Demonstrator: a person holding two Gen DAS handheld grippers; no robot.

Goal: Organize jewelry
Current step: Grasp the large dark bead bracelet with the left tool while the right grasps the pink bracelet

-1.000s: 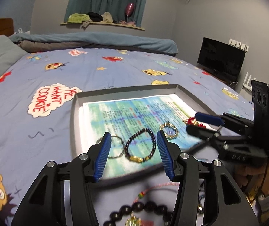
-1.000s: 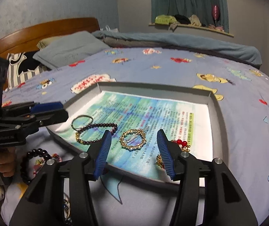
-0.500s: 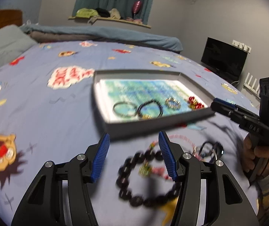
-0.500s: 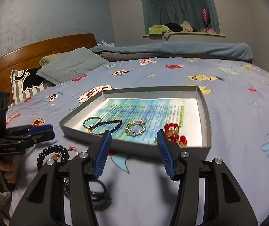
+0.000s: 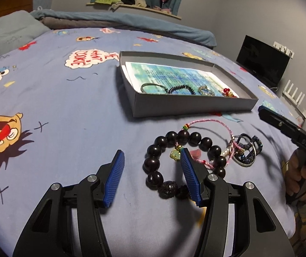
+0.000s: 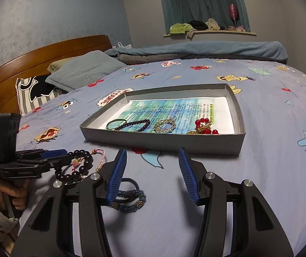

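Note:
A grey tray [image 5: 185, 105] lined with printed paper lies on the bed. It holds a thin bangle [image 6: 115, 122], a dark small-bead bracelet [image 6: 135, 124], a gold bracelet [image 6: 164, 126] and a red bead piece [image 6: 204, 126]. In front of the tray, a large black bead bracelet [image 5: 168, 137], a pink cord bracelet [image 5: 208, 121] and a blue beaded bracelet [image 5: 247, 150] lie loose on the sheet. My left gripper [image 5: 152, 156] hovers open over the black bracelet's left side, pressing nothing. My right gripper [image 6: 152, 152] is open and empty, with the blue beaded bracelet [image 6: 129, 201] under its left finger.
The bed's blue cartoon-print sheet [image 5: 67, 117] spreads around the tray. Pillows [image 6: 82, 72] and a wooden headboard [image 6: 45, 53] lie at the far left, a rolled blanket [image 6: 195, 50] at the back, a dark screen [image 5: 262, 60] to the right. A person's hand [image 5: 298, 177] holds the right gripper.
Both grippers drew back from over the tray to the near side of it. The loose bracelets on the sheet came into full view. The left gripper sank toward the black bead bracelet.

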